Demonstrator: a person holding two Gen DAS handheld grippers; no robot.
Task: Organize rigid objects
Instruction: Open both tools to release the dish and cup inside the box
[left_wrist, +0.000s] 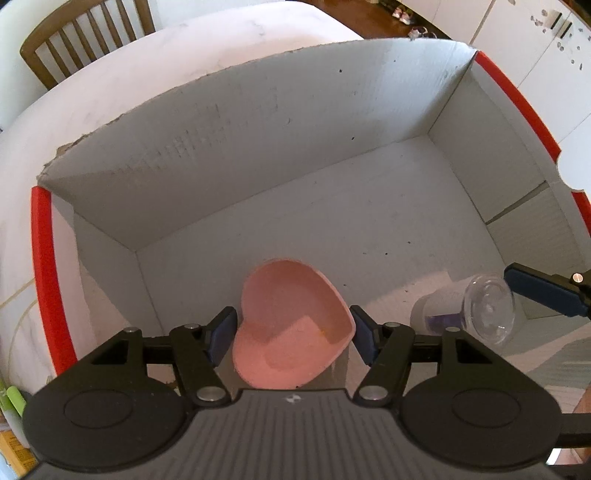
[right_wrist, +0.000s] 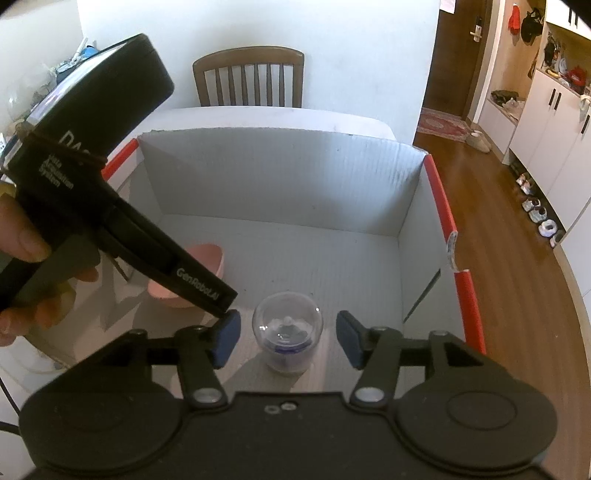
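A pink heart-shaped bowl (left_wrist: 291, 317) sits low inside a white cardboard box (left_wrist: 258, 129) with red edge strips. My left gripper (left_wrist: 293, 334) is shut on it, one blue pad against each side of its rim. In the right wrist view the bowl (right_wrist: 207, 258) is half hidden behind the left tool's black body (right_wrist: 92, 192). A clear cup with a domed lid (right_wrist: 286, 328) stands upright on the box floor, something purple inside it. My right gripper (right_wrist: 288, 338) is open around the cup, with a gap at each pad. The cup (left_wrist: 487, 306) also shows at the right of the left wrist view.
The box (right_wrist: 277, 177) rests on a white table (right_wrist: 258, 116), and most of its floor is bare. A wooden chair (right_wrist: 251, 77) stands beyond the table. A hand (right_wrist: 22, 240) grips the left tool. Wood floor with shoes (right_wrist: 535, 214) and white cabinets lie to the right.
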